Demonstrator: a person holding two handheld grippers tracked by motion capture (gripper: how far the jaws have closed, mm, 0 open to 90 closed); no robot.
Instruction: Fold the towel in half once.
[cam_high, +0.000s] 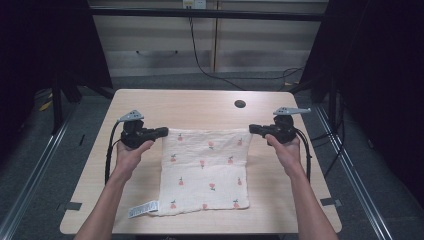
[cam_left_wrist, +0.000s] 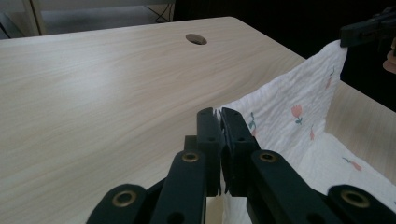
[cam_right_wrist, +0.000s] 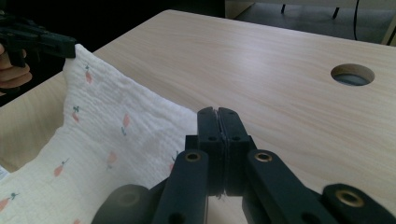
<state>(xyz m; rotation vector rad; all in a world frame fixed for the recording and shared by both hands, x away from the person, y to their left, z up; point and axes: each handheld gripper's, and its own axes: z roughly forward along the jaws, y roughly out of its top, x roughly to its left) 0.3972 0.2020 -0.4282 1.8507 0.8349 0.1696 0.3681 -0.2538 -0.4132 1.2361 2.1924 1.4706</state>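
Observation:
A white cloth (cam_high: 206, 170) printed with small red fruit lies spread on the wooden table (cam_high: 200, 107). Its far edge is raised between the two grippers while the near part rests flat. My left gripper (cam_high: 164, 131) is shut on the cloth's far left corner; in the left gripper view its jaws (cam_left_wrist: 219, 114) pinch the cloth (cam_left_wrist: 299, 107). My right gripper (cam_high: 252, 129) is shut on the far right corner; the right gripper view has the jaws (cam_right_wrist: 217, 114) closed with the cloth (cam_right_wrist: 107, 126) stretching away to the other gripper (cam_right_wrist: 42, 42).
A round cable hole (cam_high: 240, 104) sits in the table's far right part. A white label (cam_high: 143, 208) hangs off the cloth's near left corner, close to the front edge. Bare wood runs behind the cloth and along both sides.

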